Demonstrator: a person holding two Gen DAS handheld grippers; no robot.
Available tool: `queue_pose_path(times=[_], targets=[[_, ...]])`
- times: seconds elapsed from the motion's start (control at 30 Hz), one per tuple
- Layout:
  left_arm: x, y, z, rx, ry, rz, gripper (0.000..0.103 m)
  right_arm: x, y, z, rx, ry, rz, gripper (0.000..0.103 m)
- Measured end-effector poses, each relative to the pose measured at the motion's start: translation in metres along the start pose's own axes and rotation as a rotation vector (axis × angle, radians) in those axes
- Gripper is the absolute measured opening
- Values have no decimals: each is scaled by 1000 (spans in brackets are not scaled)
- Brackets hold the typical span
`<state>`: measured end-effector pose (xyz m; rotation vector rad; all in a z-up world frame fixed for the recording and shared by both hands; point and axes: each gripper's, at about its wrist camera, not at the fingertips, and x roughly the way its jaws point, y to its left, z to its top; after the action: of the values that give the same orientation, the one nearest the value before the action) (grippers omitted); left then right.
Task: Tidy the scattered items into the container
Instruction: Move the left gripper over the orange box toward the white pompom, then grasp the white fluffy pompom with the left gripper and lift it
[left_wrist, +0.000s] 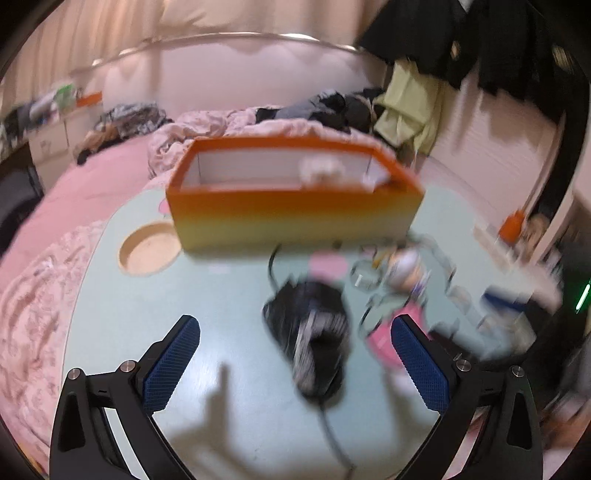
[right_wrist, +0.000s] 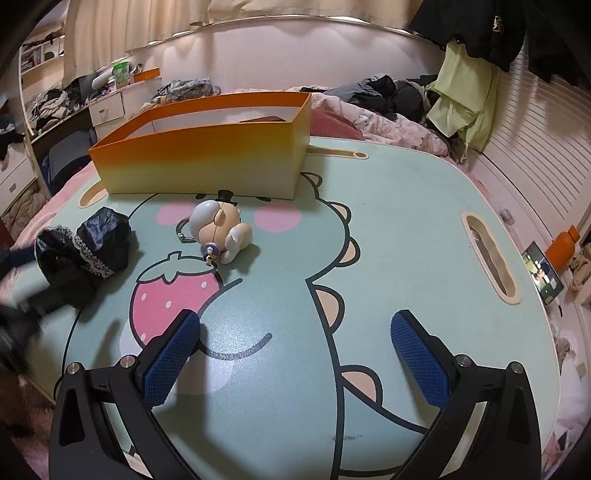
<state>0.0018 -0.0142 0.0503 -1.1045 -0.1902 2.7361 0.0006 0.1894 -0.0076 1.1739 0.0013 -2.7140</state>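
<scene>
Orange box (right_wrist: 207, 158) stood on my table (right_wrist: 406, 229); in front of it lay the figurine (right_wrist: 218, 230) and black cloth (right_wrist: 88, 251); both claws, left gripper (left_wrist: 295, 332) and right gripper (right_wrist: 295, 328), gaped empty.

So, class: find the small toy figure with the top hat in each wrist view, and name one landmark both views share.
Left wrist view: toy figure, blurred, right of centre, in front of the orange box's right end.
Right wrist view: toy figure, left of centre, lying on the table just in front of the box.
Shared landmark: the orange box.
</scene>
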Motion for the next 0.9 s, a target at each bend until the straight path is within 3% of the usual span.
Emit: queue_pose_path(times=[0.1,0.3,0.43,0.7,0.9], targets=[[5,0,37,-60,42,-71,103,0,0,0,-1,-1,1,103],[44,-22,107,-23,112,-41,103,-2,1,0,-3,-3,4,103],[87,-21,140,-103,217,-64,97,-2,1,1,-5,-5,8,103],[152,-27,155,-143,334,3,74,-2,1,2,-7,-10,14,103],[177,-36,154,-92,360,87,69,-2,0,3,-8,-13,18,103]])
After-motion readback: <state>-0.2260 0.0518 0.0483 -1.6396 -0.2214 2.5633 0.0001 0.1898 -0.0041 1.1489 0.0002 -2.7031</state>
